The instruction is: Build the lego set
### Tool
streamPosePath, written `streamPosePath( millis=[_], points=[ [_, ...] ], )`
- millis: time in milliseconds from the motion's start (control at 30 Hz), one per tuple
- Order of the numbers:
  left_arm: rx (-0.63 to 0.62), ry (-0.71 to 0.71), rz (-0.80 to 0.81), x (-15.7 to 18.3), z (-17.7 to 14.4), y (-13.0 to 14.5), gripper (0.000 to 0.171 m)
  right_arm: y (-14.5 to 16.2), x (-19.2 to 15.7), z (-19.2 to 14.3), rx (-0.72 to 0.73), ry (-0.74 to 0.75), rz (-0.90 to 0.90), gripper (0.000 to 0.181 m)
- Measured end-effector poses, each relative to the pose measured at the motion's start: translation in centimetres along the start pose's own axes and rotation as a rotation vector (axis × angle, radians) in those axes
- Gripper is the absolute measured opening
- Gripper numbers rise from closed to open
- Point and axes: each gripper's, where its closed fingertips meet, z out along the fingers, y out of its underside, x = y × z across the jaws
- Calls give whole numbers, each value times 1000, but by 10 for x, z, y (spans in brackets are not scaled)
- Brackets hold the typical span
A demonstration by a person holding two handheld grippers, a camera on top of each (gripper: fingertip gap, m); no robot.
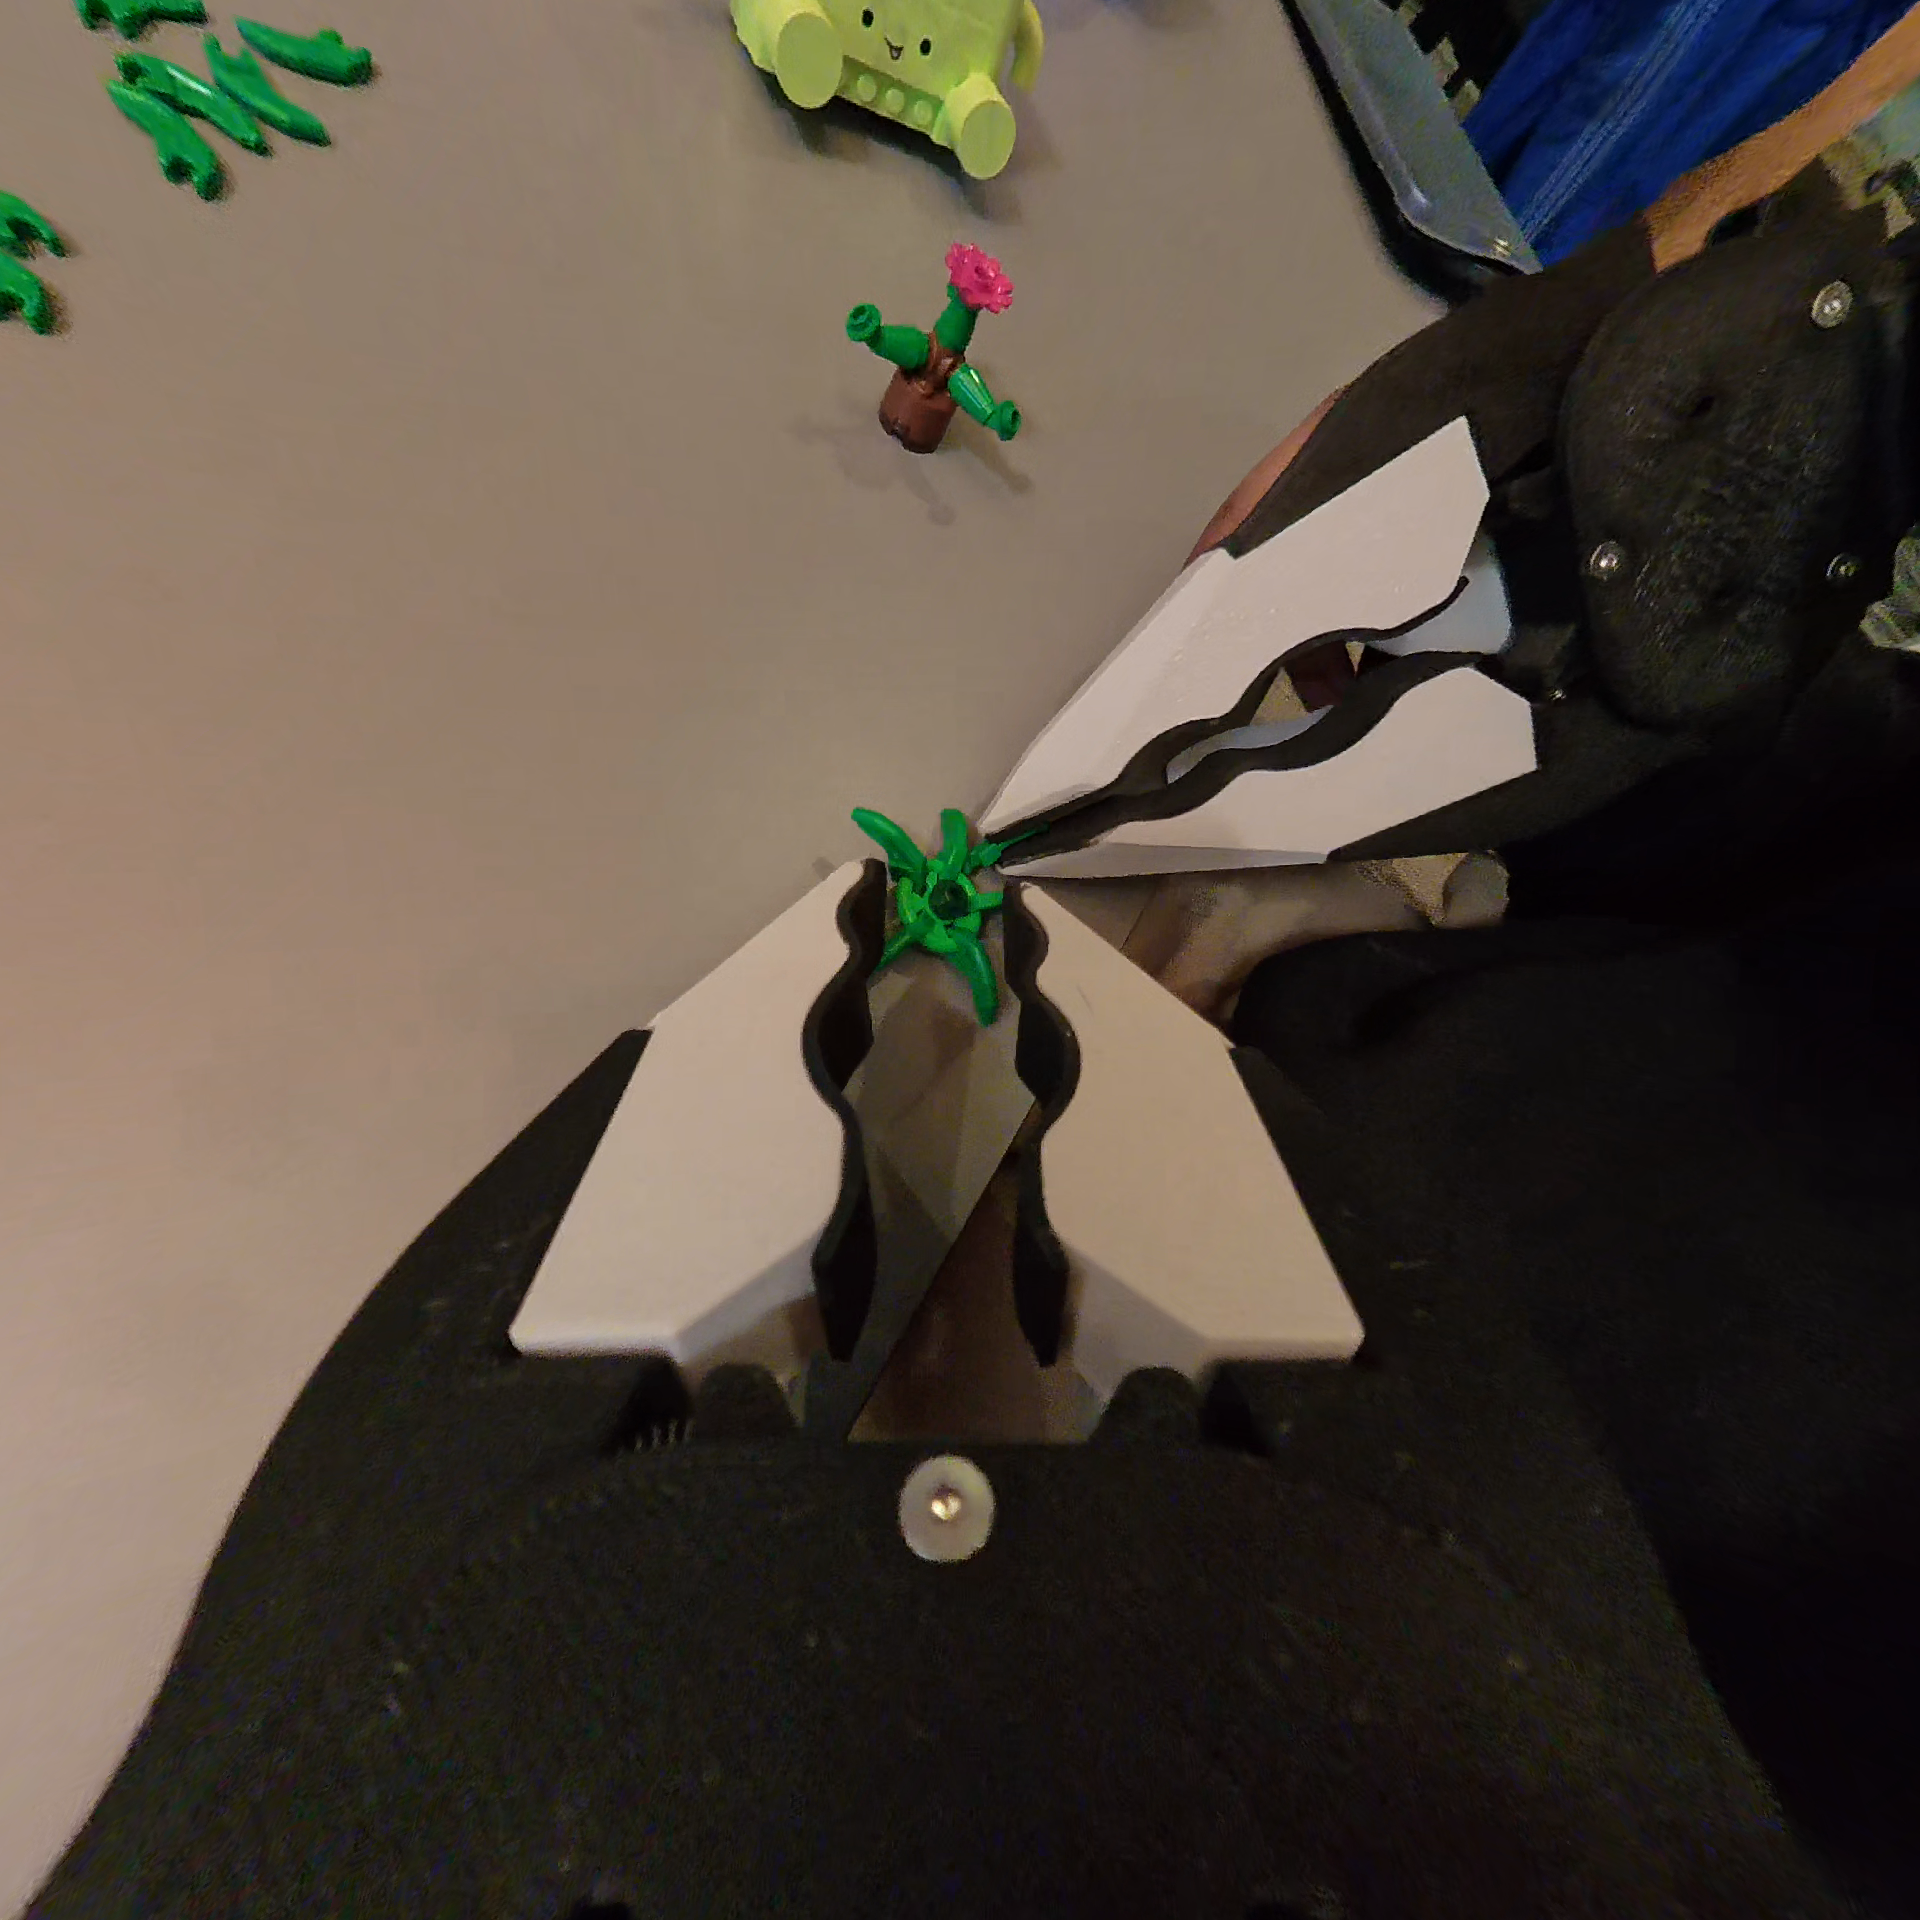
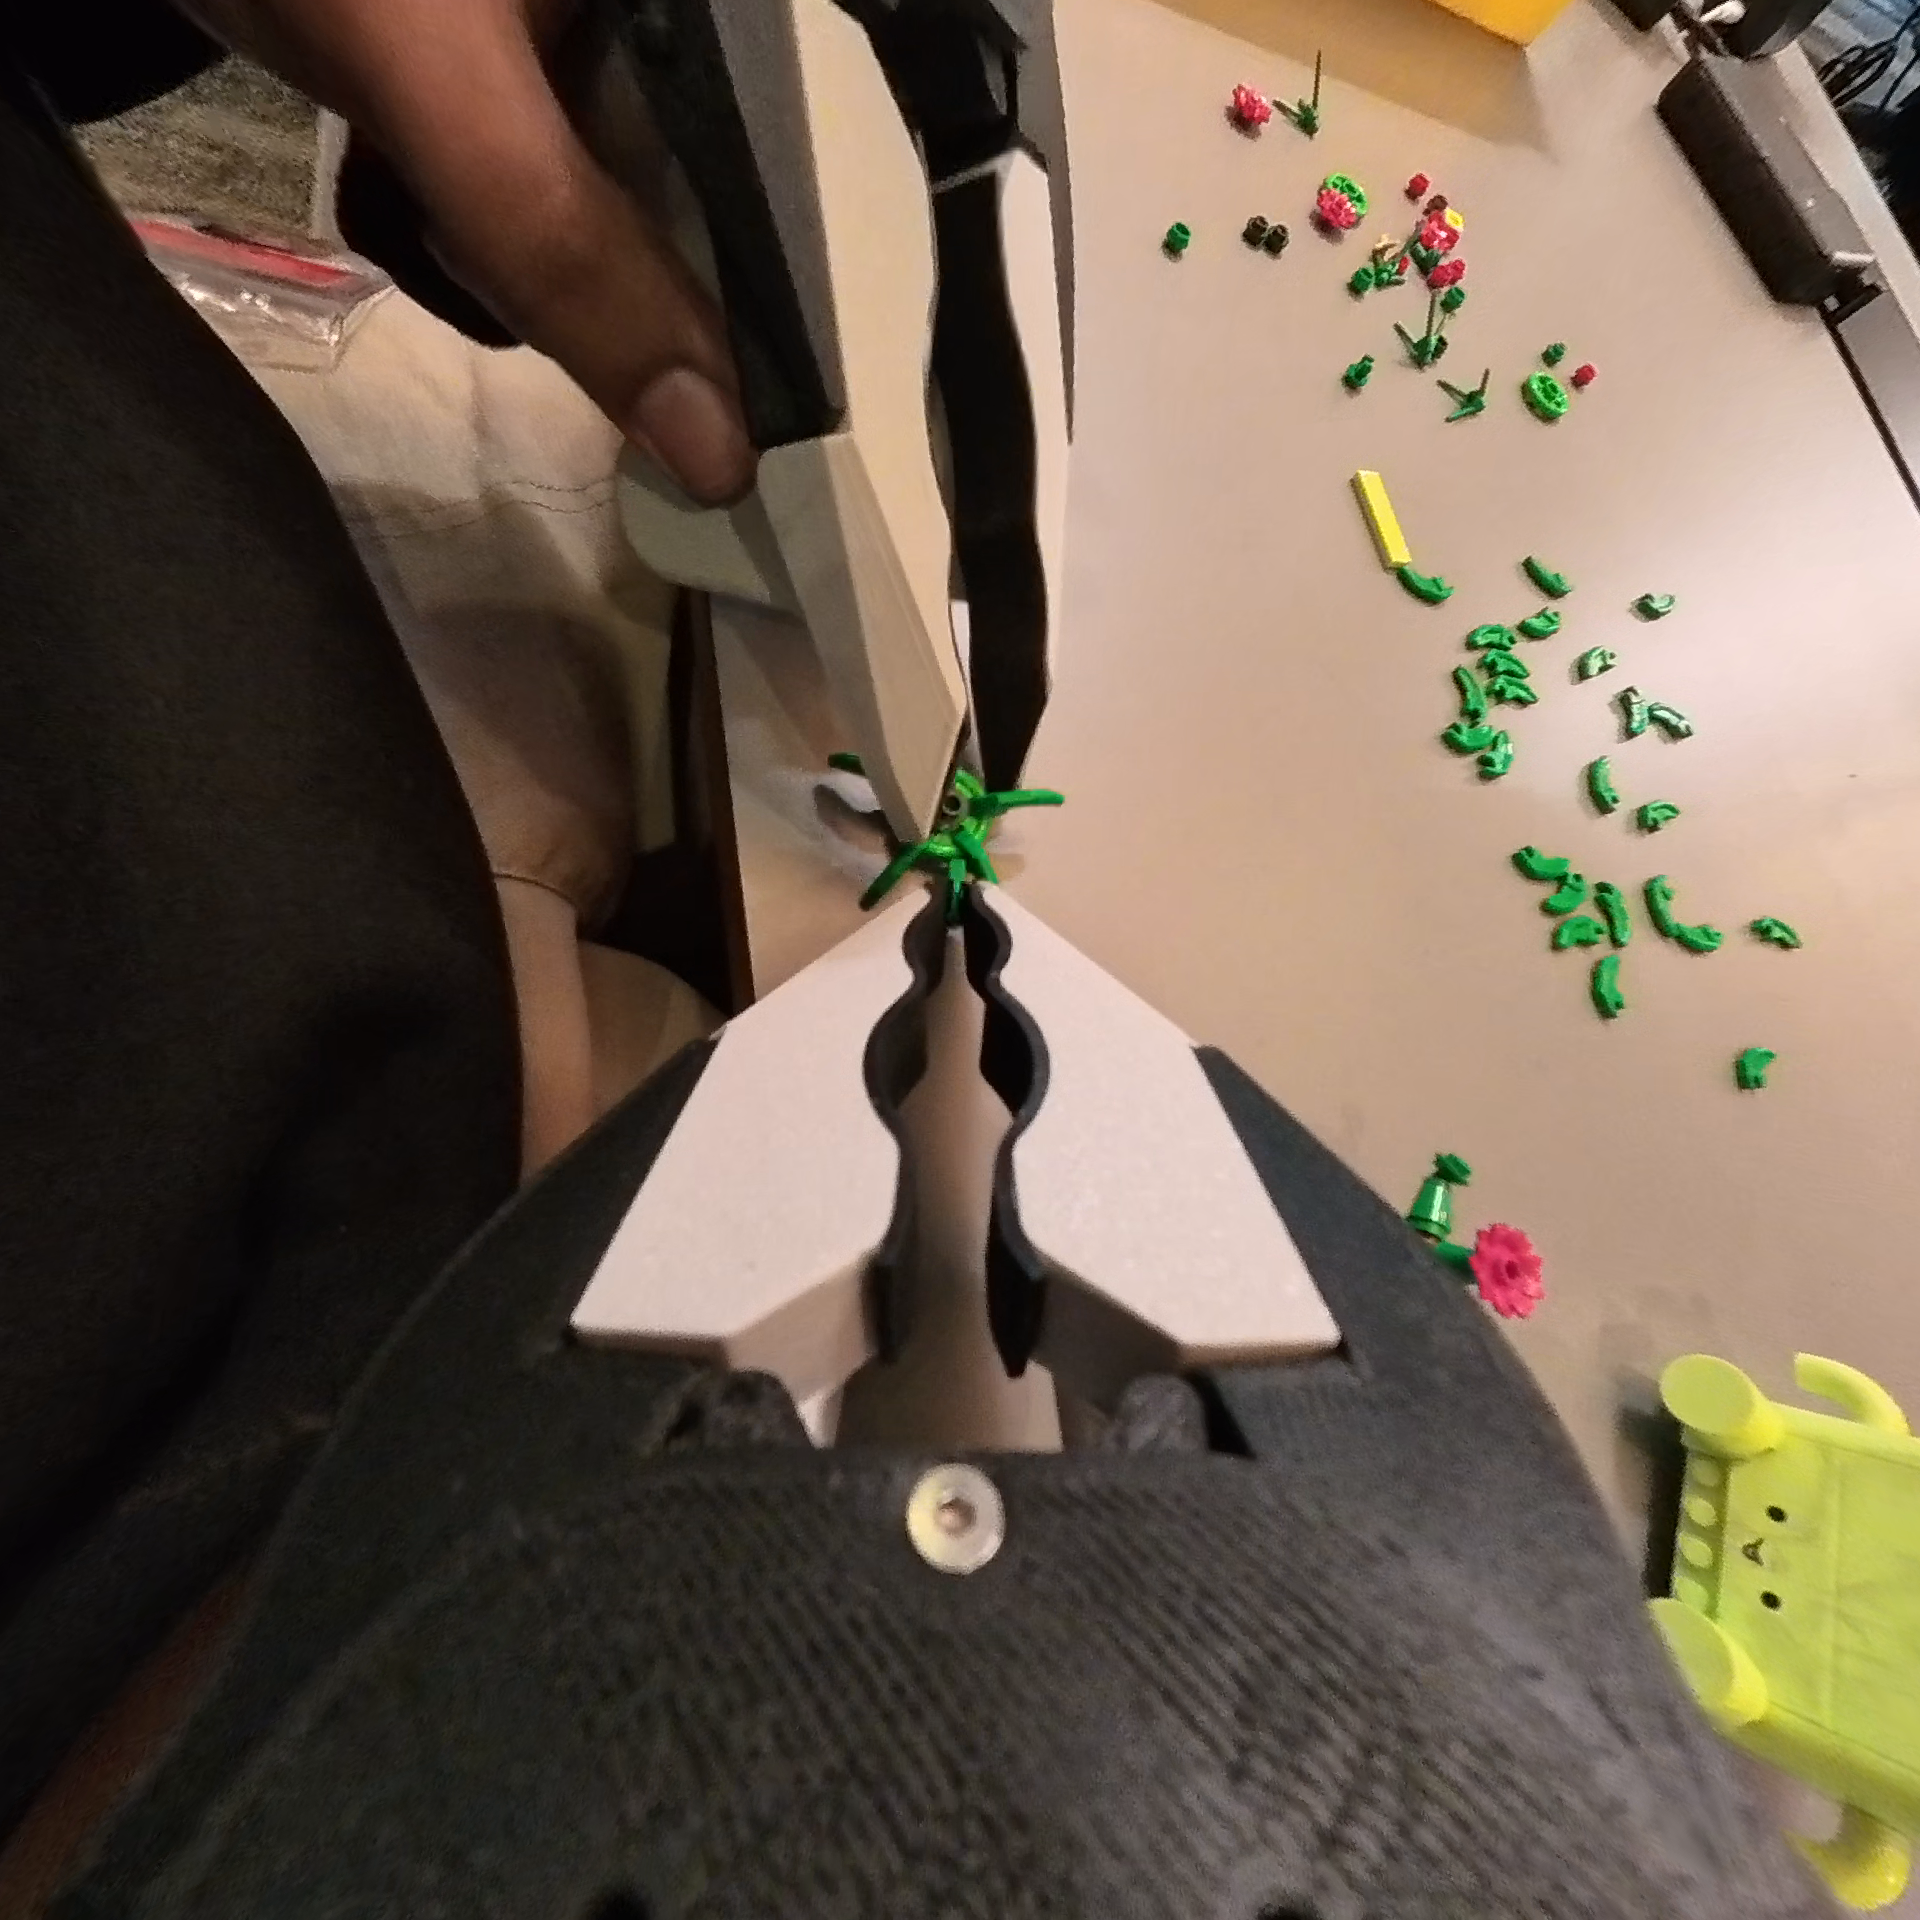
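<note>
A green leaf cluster (image 1: 928,906) with a round ring at its centre is held above the grey table (image 1: 468,623) near its edge. My left gripper (image 1: 940,883) is shut on the cluster's ring from both sides. My right gripper (image 1: 992,847) comes in from the right, shut on a thin green leaf that touches the cluster's side. In the right wrist view my right gripper (image 2: 954,920) pinches that leaf (image 2: 953,883) just below the cluster (image 2: 961,826). My left gripper (image 2: 961,795) reaches down from above, with a hand (image 2: 582,239) on it.
A small plant with a brown pot and pink flower (image 1: 940,353) lies beyond the grippers. A lime green figure (image 1: 894,73) stands farther back. Loose green leaves (image 2: 1558,727), red flower pieces (image 2: 1423,249) and a yellow bar (image 2: 1380,520) are scattered on the table. My two grippers' fingertips are within a few centimetres of each other. The yellow bar (image 2: 1380,520) is about 15 centimetres from my left fingertips.
</note>
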Motion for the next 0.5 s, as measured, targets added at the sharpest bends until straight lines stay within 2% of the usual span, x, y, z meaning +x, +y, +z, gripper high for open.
streamPosePath(
  millis=[333, 500],
  points=[
    [-71, 5, -35, 2, 1, 5, 18, -1, -3, -1, 9, -11, -7, 2],
    [-70, 28, -63, 3, 0, 7, 15, 1, -8, -2, -1, -93, 76, 1]
  ],
)
